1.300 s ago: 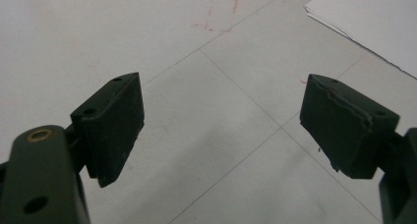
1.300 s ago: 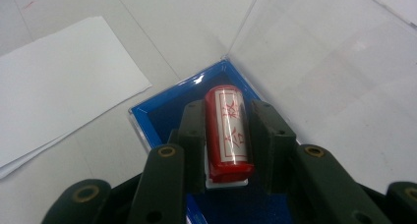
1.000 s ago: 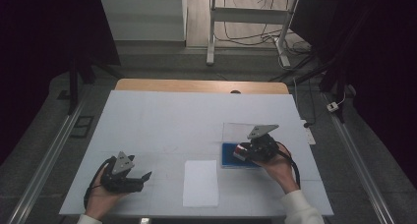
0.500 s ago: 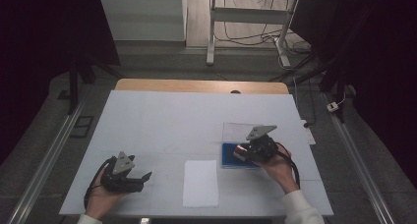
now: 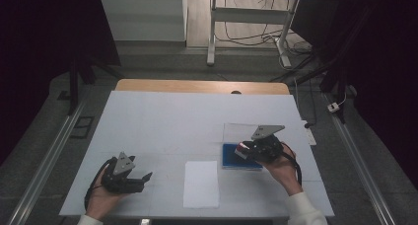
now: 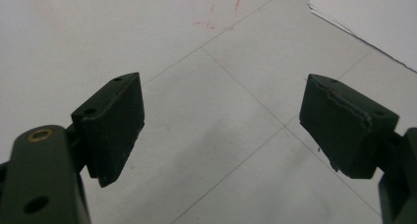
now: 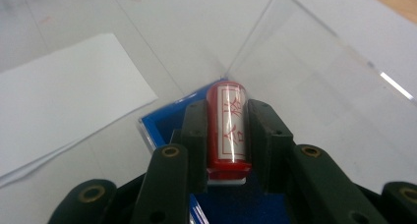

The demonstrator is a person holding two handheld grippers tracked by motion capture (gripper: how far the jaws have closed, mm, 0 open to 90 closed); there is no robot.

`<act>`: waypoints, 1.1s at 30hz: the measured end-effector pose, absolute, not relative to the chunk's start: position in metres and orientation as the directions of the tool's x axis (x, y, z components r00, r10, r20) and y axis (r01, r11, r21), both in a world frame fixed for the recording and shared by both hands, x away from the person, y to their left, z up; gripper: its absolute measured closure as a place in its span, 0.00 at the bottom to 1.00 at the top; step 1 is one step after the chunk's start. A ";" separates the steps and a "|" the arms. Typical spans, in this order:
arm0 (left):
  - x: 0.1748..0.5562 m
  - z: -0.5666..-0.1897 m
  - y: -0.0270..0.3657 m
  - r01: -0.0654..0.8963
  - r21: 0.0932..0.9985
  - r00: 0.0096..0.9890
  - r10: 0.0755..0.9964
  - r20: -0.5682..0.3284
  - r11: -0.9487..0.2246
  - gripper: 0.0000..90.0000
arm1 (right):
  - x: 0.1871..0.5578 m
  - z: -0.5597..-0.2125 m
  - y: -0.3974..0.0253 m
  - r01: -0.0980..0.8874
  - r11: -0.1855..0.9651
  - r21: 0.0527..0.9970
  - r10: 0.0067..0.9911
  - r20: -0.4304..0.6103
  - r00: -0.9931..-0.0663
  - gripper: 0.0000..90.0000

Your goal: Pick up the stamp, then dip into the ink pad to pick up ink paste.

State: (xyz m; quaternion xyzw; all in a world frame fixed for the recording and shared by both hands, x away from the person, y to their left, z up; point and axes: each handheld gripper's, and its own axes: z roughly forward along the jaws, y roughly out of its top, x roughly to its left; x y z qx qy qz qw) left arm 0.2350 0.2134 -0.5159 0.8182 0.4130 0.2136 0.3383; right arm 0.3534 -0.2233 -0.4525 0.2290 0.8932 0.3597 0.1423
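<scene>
Red plastic caps both ends of the stamp (image 7: pixel 227 128), a small cylinder with a white label bearing red characters whose strokes are too coarse to read. Its lower end sinks behind the jaw bases in the right gripper view, so the stamping face is hidden and I cannot tell whether it touches the blue ink pad (image 7: pixel 164 118) beneath. That pad is mostly covered by the right gripper (image 7: pixel 227 123) and cut off at the bottom edge; its clear hinged lid (image 7: pixel 314 76) stands open beyond it, hard to trace except by its bright edges. In the high view the stamp (image 5: pixel 241 149) is a tiny reddish spot beside the gripper (image 5: pixel 249 150), partly under the grey three-cornered plate.

The stamp's long axis runs along the jaws, its far rounded end pointing away from the camera and past the fingertips toward the lid's hinge corner. It sits centred between the two black fingers (image 7: pixel 196 130), which pinch it from either side along most of its length, over the pad's far corner.

White paper (image 5: pixel 201 183) lies flat near the table's (image 5: pixel 162 116) front edge, just left of the pad. The left gripper (image 6: pixel 221 121) rests well apart at the front left, its fingers spread wide over bare tabletop with nothing between them; a corner of the sheet (image 6: pixel 373 17) shows at the upper right of its view.
</scene>
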 end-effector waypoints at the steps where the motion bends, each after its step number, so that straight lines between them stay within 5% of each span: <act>1: 0.235 -0.516 0.213 0.532 0.729 0.568 0.820 0.071 -0.431 0.19 | 0.353 -0.450 -0.224 0.305 0.634 0.711 0.511 -0.090 -0.855 0.78; 33: 0.235 -0.517 0.213 0.531 0.723 0.572 0.816 0.078 -0.441 0.20 | 0.363 -0.454 -0.214 0.348 0.698 0.626 0.510 -0.095 -0.855 0.78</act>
